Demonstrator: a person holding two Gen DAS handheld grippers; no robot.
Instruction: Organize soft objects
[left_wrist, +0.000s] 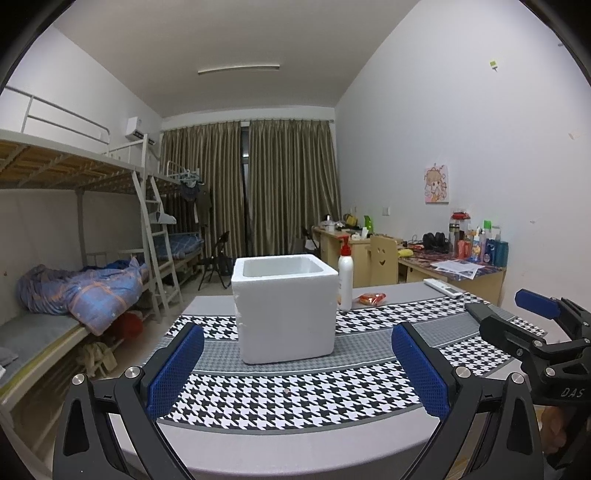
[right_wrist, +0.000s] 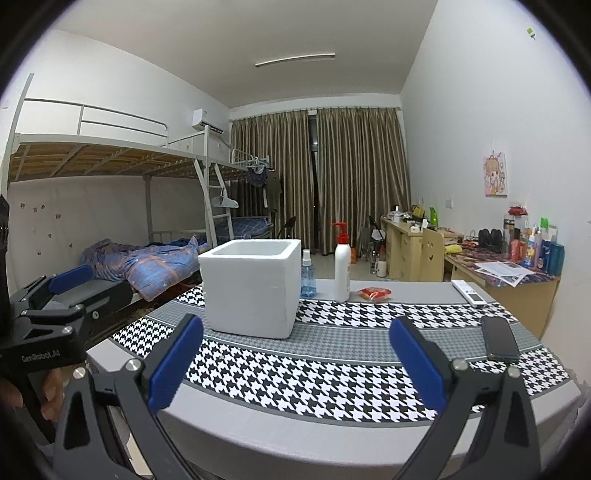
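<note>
Flanking one foam box (left_wrist: 286, 310), two tongs (left_wrist: 297, 369) (right_wrist: 295, 363) gape empty.

"DAS" — right gripper (left_wrist: 532, 314), "GenRobot.AI" — left gripper (right_wrist: 55, 288)

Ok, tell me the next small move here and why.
Probably send the right claw forward toward the red packet. Both claws are open and empty, the left claw faces the foam box, and the packet, the only soft-looking thing on the table, lies past the pump bottle on the right claw's side.
</note>
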